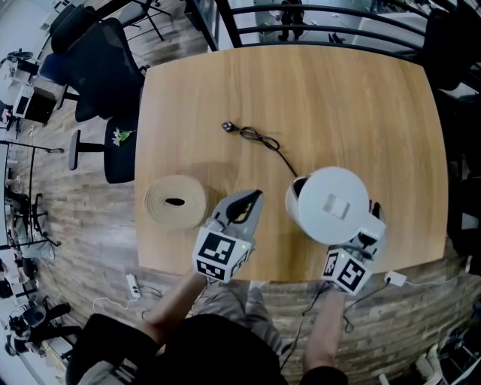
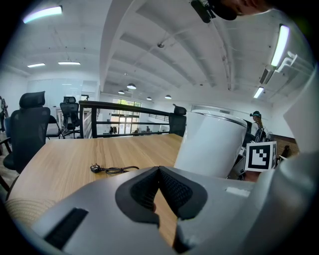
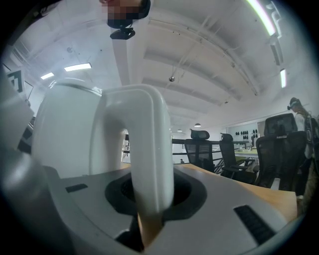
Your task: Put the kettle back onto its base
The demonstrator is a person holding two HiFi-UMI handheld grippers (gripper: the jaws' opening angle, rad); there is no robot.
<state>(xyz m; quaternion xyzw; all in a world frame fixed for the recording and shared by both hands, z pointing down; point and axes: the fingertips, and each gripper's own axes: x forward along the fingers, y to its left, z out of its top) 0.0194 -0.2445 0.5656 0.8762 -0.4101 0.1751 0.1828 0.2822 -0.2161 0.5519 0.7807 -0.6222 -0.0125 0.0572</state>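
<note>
A white kettle point(image 1: 331, 204) stands near the front edge of the wooden table point(image 1: 301, 90), seen from above with its lid up. My right gripper point(image 1: 373, 216) is shut on the kettle's handle point(image 3: 149, 149), which runs upright between the jaws, with the kettle body point(image 3: 65, 134) just beyond. A black cord point(image 1: 259, 137) with its plug point(image 1: 228, 127) loose on the table runs under the kettle; the base is hidden beneath it. My left gripper point(image 1: 257, 195) hovers just left of the kettle point(image 2: 214, 144), shut with nothing held.
A round beige coiled mat point(image 1: 175, 201) lies at the front left of the table. Black office chairs point(image 1: 105, 68) stand off the left side. A dark railing point(image 1: 316, 15) runs behind the far edge. The table's front edge is right under my hands.
</note>
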